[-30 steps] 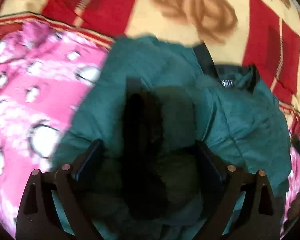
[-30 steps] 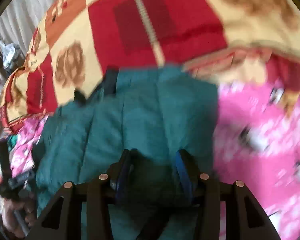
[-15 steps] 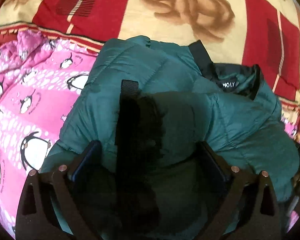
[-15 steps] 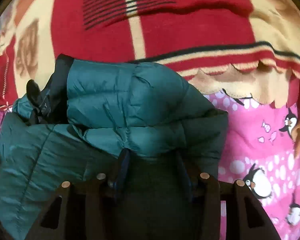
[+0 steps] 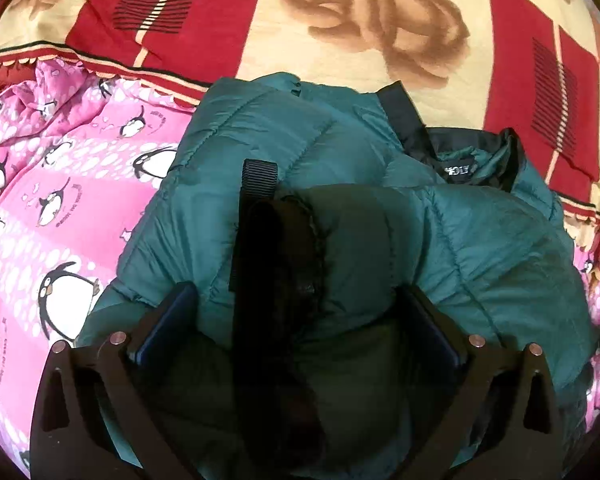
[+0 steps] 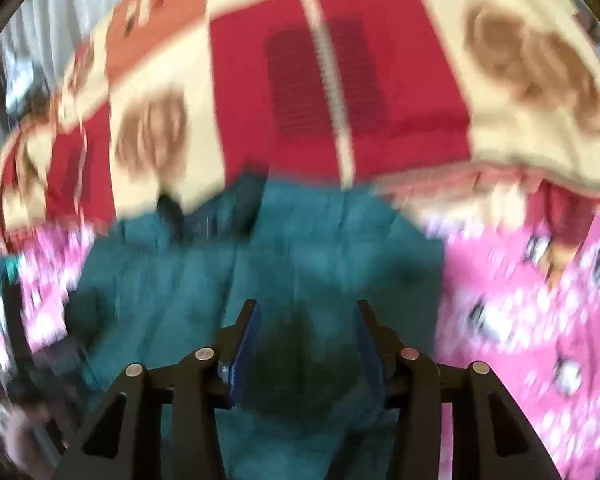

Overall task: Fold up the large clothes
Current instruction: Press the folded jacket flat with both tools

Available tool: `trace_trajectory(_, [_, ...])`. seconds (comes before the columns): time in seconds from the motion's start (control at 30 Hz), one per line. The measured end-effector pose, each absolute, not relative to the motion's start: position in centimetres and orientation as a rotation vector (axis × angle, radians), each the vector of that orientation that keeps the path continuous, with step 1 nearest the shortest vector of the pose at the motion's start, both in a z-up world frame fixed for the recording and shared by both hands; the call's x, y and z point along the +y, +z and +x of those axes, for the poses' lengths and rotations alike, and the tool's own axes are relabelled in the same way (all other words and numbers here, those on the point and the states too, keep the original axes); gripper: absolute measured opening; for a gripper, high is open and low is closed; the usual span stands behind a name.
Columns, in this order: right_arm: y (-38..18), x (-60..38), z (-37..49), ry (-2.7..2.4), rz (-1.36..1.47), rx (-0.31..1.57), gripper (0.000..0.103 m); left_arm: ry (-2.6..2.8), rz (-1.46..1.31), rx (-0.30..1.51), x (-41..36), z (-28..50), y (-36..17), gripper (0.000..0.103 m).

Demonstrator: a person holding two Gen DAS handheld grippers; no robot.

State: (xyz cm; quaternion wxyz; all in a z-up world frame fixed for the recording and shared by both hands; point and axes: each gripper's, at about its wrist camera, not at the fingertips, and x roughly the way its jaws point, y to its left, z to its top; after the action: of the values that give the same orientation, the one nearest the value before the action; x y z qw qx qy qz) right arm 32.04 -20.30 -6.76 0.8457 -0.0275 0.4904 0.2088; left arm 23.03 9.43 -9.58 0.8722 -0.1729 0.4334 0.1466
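A teal quilted puffer jacket (image 5: 284,148) lies bunched and partly folded on the bed, its black collar with a label (image 5: 456,169) at the upper right. A black strap (image 5: 258,184) and a dark fuzzy patch lie on it. My left gripper (image 5: 296,300) has its jaws wide apart, pressed around a thick bulge of the jacket. In the blurred right wrist view, my right gripper (image 6: 306,316) hangs over the jacket (image 6: 308,236) with its jaws moderately apart; I cannot tell whether they pinch fabric.
The jacket rests on a pink penguin-print sheet (image 5: 40,200), also in the right wrist view (image 6: 540,312). Behind it lies a red and cream rose-patterned blanket (image 5: 340,20). Room clutter (image 6: 16,80) shows at the far left of the right wrist view.
The right gripper has swung back and up, so more blanket shows and its view is blurred. The left gripper has held still over the same bulge of jacket.
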Motion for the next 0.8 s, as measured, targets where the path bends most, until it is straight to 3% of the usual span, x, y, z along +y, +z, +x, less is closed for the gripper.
trace_trajectory(0.1, [-8.4, -20.9, 30.2, 0.455, -0.052, 0.916, 0.053, 0.312, -0.354, 0.905, 9.4, 23.0, -9.6, 0.103])
trace_trajectory(0.8, [-8.6, -19.9, 29.7, 0.423, -0.075, 0.863, 0.053, 0.335, -0.333, 0.903, 9.0, 22.9, -9.8, 0.103])
